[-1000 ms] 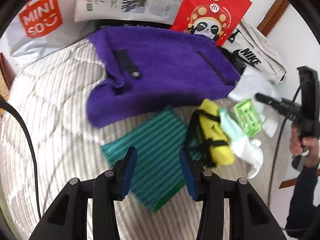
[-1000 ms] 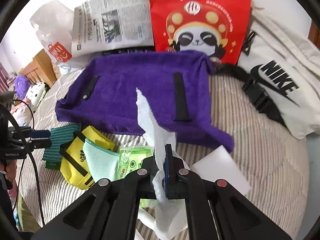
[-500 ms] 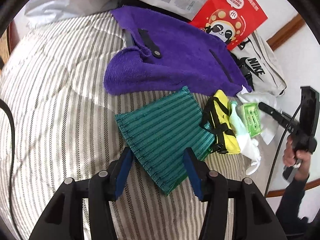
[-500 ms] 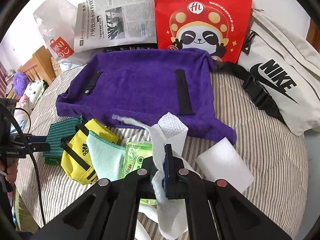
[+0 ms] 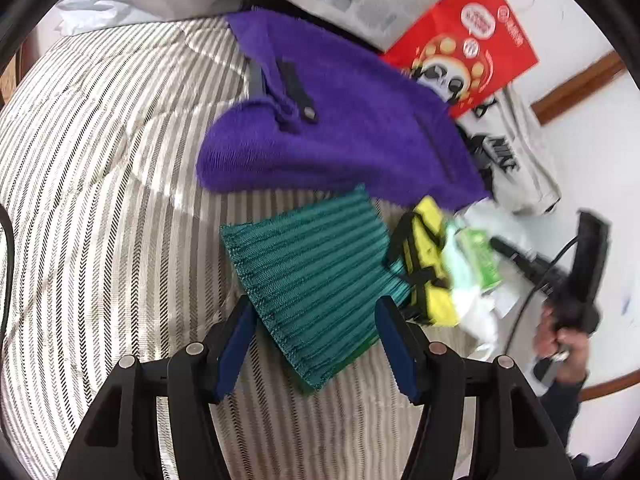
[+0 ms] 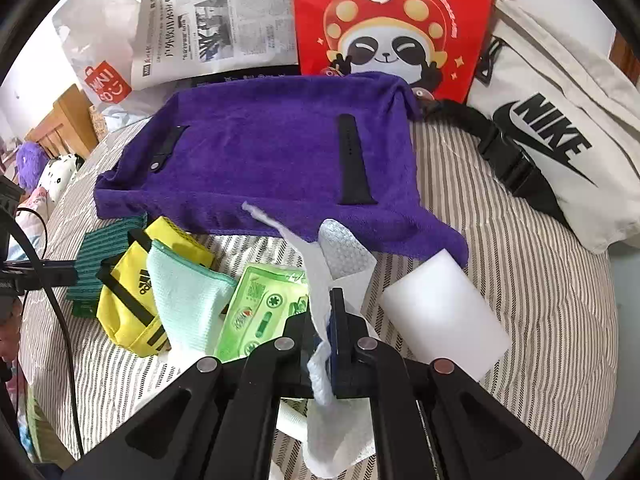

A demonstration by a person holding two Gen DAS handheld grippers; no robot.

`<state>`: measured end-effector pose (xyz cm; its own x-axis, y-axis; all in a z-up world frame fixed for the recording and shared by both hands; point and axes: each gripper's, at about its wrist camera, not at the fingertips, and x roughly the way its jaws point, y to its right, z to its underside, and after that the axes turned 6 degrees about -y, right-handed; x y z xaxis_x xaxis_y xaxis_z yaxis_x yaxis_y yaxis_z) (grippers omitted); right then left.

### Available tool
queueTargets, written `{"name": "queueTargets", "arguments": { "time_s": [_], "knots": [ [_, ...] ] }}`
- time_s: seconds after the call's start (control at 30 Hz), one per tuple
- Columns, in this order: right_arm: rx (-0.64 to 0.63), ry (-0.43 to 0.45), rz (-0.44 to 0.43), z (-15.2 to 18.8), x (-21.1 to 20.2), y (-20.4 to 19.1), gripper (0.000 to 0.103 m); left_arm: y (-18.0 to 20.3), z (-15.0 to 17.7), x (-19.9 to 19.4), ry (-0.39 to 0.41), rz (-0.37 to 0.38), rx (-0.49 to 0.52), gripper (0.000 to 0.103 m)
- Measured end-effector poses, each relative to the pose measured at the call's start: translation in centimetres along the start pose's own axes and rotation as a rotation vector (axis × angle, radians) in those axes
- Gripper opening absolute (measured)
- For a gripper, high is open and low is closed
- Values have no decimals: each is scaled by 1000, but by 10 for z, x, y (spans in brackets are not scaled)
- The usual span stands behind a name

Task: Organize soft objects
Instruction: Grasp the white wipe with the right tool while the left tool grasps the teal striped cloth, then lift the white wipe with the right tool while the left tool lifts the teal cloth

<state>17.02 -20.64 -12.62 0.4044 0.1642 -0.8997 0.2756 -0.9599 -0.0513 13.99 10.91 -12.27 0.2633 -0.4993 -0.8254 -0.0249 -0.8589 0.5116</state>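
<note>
My left gripper [image 5: 314, 334] is open, its blue pads either side of the near corner of a teal ribbed cloth [image 5: 316, 268] lying on the striped bed. The cloth also shows in the right wrist view [image 6: 102, 256]. My right gripper [image 6: 326, 334] is shut on a white paper towel [image 6: 332, 264], which stands up and droops over the fingers. A purple towel [image 6: 272, 156] with two black straps lies behind; it shows in the left wrist view too [image 5: 332, 136]. A yellow pouch [image 6: 132, 300], a mint cloth [image 6: 188, 300] and a green wipes pack [image 6: 264, 308] lie side by side.
A white foam block [image 6: 444, 312] lies right of my right gripper. A white Nike bag [image 6: 552, 136] with black buckle strap lies at far right. A red panda bag [image 6: 388, 28], a newspaper [image 6: 216, 28] and a Miniso bag [image 6: 100, 68] stand at the back.
My left gripper has moved closer to the teal cloth, its corner now between the pads. The paper towel in my right gripper has sunk and folded lower.
</note>
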Motion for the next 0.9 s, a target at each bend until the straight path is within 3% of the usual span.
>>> {"name": "queueTargets", "arguments": {
  "time_s": [0.1,0.37,0.47,0.6,0.77,0.9],
  "knots": [
    [-3,-11,17,1,4,0,4,0,-2,-11,47,82,-9,59],
    [7,-23,5,2,10,1,4,-1,-11,10,22,82,-10,59],
    [-4,-26,8,1,10,-2,4,-9,-13,9,40,117,-64,59],
    [-13,-24,8,1,9,-3,4,-9,-14,-2,83,186,-39,59],
    [-16,-25,9,0,12,-5,5,6,-19,13,51,204,-11,59],
    [0,-23,-5,-1,12,-3,5,13,-22,25,32,178,-18,58]
  ]
}}
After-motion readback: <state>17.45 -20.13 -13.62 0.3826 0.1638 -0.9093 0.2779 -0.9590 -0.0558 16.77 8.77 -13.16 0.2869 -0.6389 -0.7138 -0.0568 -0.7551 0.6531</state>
